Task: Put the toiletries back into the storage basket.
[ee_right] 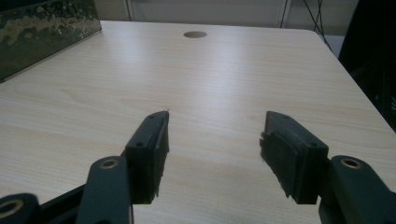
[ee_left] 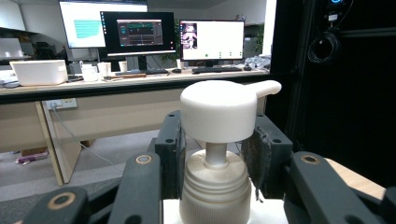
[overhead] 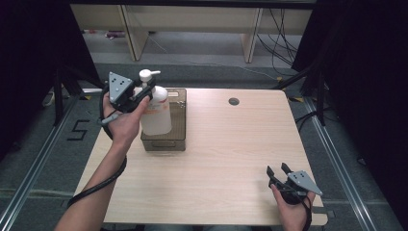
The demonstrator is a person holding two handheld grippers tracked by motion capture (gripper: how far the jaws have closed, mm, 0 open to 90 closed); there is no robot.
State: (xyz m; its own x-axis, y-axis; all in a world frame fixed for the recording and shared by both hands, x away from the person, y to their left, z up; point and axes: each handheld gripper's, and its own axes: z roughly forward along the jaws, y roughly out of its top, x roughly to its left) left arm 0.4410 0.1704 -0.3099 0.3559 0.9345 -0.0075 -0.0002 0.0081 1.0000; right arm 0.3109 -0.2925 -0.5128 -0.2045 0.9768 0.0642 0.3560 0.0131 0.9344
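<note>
Counts, high view: 1 wooden table (overhead: 226, 163), 1 cable hole (overhead: 234, 101) in it. 1 smoky see-through bin (overhead: 175, 137) on the table. 1 white pump bottle (overhead: 156, 115), w/ 1 pump head (ee_left: 219, 109) and 1 ribbed collar (ee_left: 215, 186) in the left gripper view. 2 grippers: 1 left gripper (overhead: 146, 94), 1 right gripper (overhead: 278, 172), 2 black jaws each. 2 grey three-cornered plates, 1 per gripper. 2 hands, 1 per gripper. Behind the table: 2 pale desk legs. Left gripper view, background: 3 monitors (ee_left: 140, 35) lit on 1 long desk, 1 white tub (ee_left: 39, 72), approx. 3 cups beside it; exact no. hard to tell.
</note>
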